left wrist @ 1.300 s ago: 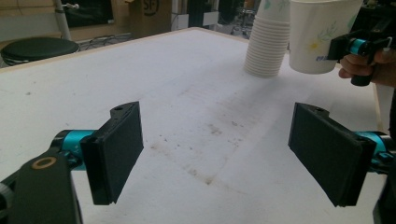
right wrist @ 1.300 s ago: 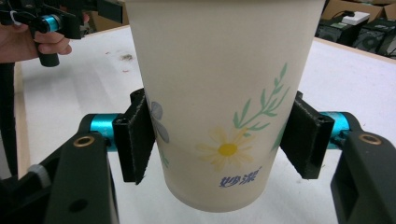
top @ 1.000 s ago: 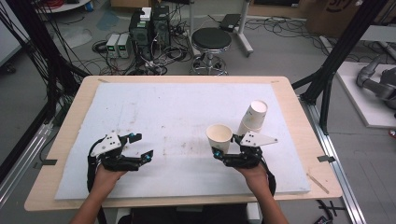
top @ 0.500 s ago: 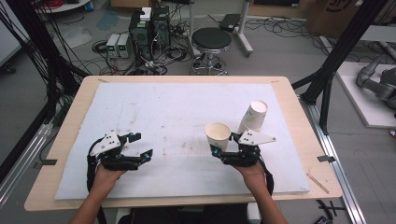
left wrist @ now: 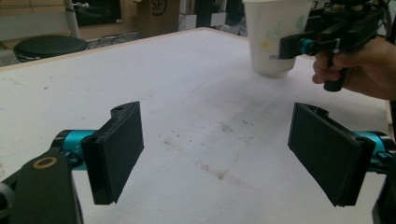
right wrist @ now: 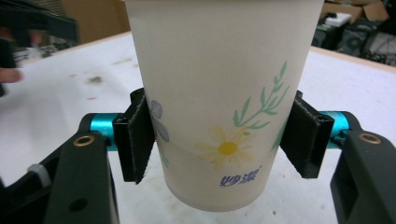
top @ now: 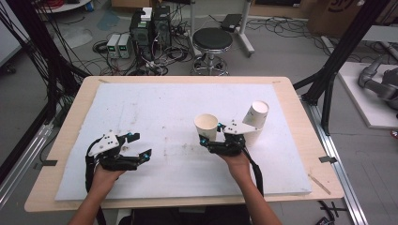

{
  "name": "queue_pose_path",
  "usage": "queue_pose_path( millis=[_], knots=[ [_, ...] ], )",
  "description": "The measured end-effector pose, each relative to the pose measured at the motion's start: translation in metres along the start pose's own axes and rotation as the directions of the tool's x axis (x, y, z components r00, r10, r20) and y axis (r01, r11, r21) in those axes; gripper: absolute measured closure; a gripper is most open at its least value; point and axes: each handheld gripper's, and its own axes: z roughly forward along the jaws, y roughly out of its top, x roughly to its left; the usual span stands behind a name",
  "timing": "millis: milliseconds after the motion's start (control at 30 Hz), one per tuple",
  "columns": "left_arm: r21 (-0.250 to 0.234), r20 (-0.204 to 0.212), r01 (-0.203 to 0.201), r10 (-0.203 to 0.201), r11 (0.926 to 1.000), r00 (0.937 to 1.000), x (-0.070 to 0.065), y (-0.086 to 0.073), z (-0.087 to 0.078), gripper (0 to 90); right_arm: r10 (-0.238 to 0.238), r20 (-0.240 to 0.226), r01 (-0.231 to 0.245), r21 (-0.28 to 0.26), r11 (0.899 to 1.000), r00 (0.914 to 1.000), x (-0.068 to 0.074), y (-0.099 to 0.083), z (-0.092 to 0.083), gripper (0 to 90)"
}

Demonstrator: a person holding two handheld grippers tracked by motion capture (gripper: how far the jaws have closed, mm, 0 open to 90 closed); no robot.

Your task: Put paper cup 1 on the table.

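Fingers [right wrist: 135,140] of the right gripper [right wrist: 219,140] press on both sides of a paper cup [right wrist: 224,93] with a daisy on it. The cup stands upright between them, low down on its sides, and it looks lifted a little off the white mat [top: 155,108] on the table [top: 75,112].

Compared with a second ago, the held cup [top: 206,127] has moved a bit to the left, away from the second cup [top: 256,117]. That second cup is tilted, just to the right of the held cup and a little farther back. The two cups are now more apart. I think this means the person is carrying the cup toward the middle of the mat, maybe to set it down in a new place.

The left gripper [top: 136,147] is well to the left of the held cup, low over the mat. Its fingers [left wrist: 116,154] are wide apart and have nothing between them. The hand has not moved.

Between the left gripper and the held cup the mat has some brown stains and nothing else. So nothing stands in the way on that side. Behind the table, past the held cup, are a black stool [top: 212,40] and boxes with many cables [top: 150,28].
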Motion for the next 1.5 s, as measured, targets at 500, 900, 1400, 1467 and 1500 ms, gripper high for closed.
queue_pose_path(
  millis=[500,900,1400,1467,1500],
  knots=[
    [0.018,0.006,-0.001,0.001,0.9998,1.0000,0.000,-0.002,0.001,18.4,0.038,0.132,-0.058,0.151,0.987,0.9906,-0.014,-0.008,0.038,34.6],
    [0.039,0.015,-0.002,0.002,0.9992,0.9999,-0.001,-0.003,0.004,18.4,0.033,0.150,-0.069,0.248,0.966,0.9882,-0.016,-0.011,0.041,34.2],
    [0.023,-0.046,0.029,-0.028,0.9993,0.9986,-0.008,-0.007,-0.009,18.5,-0.002,0.150,-0.048,0.331,0.943,0.9888,-0.013,-0.012,0.037,23.2],
    [0.026,-0.046,0.025,-0.024,0.9994,0.9986,-0.010,-0.007,-0.009,18.6,0.033,0.144,-0.081,0.337,0.938,0.9890,-0.013,-0.015,0.035,21.1],
    [0.025,-0.042,0.023,-0.022,0.9994,0.9989,-0.010,-0.008,-0.009,18.6,0.036,0.143,-0.083,0.337,0.938,0.9891,-0.012,-0.015,0.033,21.1]
  ],
)
